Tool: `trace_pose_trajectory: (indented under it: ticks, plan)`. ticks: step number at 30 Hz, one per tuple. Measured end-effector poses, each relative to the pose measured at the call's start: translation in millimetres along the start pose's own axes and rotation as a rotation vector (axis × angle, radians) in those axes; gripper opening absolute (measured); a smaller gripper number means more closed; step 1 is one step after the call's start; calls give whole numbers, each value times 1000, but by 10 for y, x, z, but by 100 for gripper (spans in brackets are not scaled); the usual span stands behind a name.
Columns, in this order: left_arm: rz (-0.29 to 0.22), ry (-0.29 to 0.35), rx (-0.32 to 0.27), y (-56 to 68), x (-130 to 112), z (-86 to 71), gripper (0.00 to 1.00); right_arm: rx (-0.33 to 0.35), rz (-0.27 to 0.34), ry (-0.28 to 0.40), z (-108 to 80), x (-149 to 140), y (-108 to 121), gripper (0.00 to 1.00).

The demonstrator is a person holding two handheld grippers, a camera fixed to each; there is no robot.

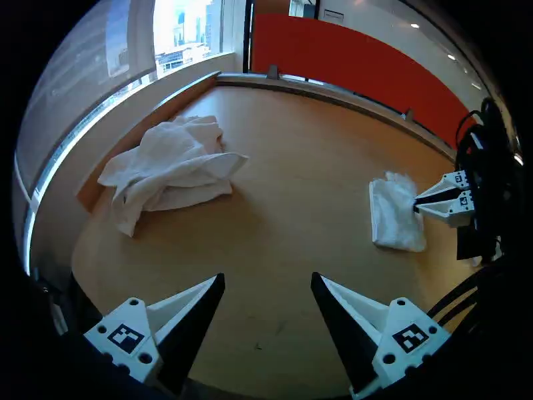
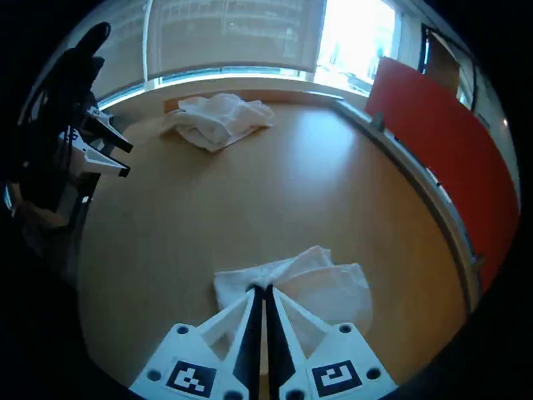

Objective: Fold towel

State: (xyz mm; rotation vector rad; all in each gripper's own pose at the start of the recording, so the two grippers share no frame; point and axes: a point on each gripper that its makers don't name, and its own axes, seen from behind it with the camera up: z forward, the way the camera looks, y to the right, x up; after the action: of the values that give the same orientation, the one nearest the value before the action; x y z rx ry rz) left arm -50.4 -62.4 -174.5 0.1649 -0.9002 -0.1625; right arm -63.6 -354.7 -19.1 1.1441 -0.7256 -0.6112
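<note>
Folded towel (image 2: 333, 287) on wooden table (image 2: 200, 200), right gripper (image 2: 261, 288) pinching its edge, left gripper (image 1: 266, 275) apart, crumpled towel (image 1: 173, 167) by window (image 1: 180, 33), red partition (image 1: 360, 63)

The folded towel (image 2: 326, 283) is white, the table (image 2: 220, 200) tan, the partition (image 2: 446, 127) red.

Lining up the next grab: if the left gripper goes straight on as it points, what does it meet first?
Left gripper: probably bare table, between the crumpled towel to its left and the folded towel to its right; neither lies in line. Depth unclear.
</note>
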Motion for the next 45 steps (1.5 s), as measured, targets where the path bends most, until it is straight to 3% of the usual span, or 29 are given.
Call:
trace_pose_trajectory:
  ticks: [6,19,25,28,36,45]
  plan:
    - [-27,-6,13,-95,-85,-38,96,45,15,-52,281,-153,-171,3]
    - [-36,-6,16,-133,-68,-26,96,43,30,-46,255,-139,-128,9]
    - [-35,-4,16,-120,-50,-30,96,39,30,-39,221,-127,-114,44]
    - [-35,-4,17,-114,-54,-31,96,40,32,-34,201,-119,-113,56]
    - [-32,-2,17,-87,-61,-34,96,30,44,-33,142,-184,-117,57]
    - [-28,1,17,-82,-44,-40,96,4,89,-50,10,-473,-134,57]
